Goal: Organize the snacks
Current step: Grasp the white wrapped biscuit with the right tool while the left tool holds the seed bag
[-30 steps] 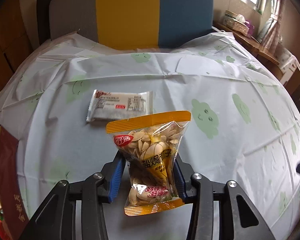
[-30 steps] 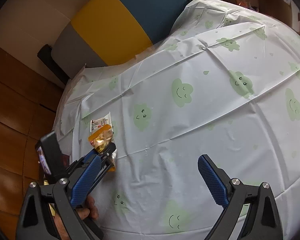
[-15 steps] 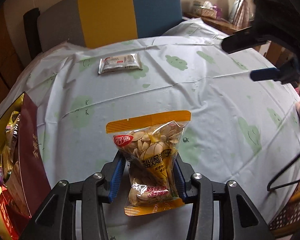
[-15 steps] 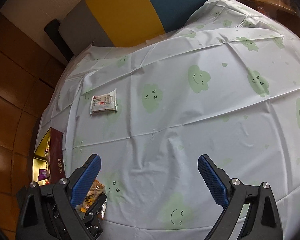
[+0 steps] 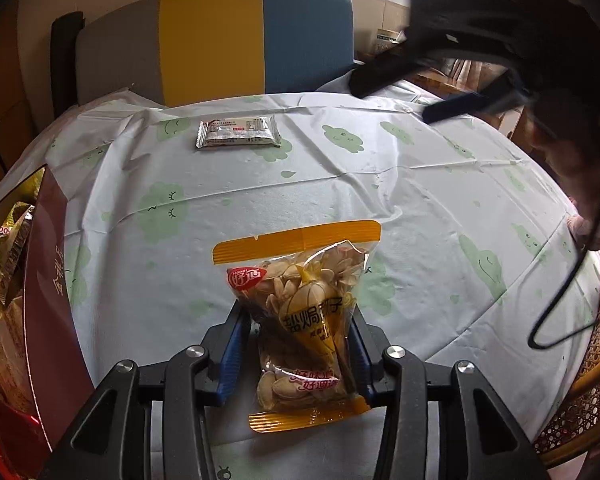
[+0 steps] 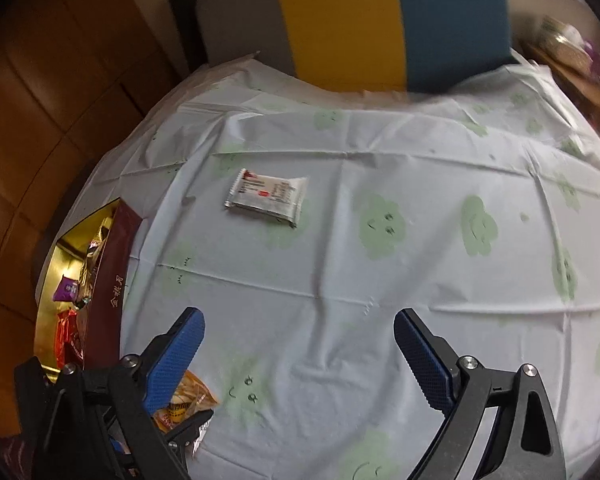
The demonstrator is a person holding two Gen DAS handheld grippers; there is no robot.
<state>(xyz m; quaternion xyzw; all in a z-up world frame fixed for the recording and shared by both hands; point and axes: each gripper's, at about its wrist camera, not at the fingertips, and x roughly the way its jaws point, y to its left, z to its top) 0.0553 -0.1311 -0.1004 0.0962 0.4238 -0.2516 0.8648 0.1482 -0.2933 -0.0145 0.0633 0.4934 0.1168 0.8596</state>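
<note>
Seed packet (image 5: 300, 316) sits upright in my left hand-held gripper (image 5: 298, 354), long axis running away from me, orange sealed top pointing forward over the tabletop (image 5: 420, 208), blue pads pinching its lower half. My right hand-held gripper (image 6: 298, 354) is spread wide, empty. White packet (image 6: 266, 197) lies flat farther back; snack box (image 6: 108, 280) at left edge.

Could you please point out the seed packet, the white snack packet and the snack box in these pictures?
seed packet (image 5: 300, 304), left wrist view, on its clear front.
white snack packet (image 6: 266, 196), right wrist view, on its printed face.
snack box (image 6: 110, 300), right wrist view, on its maroon side wall.
</note>
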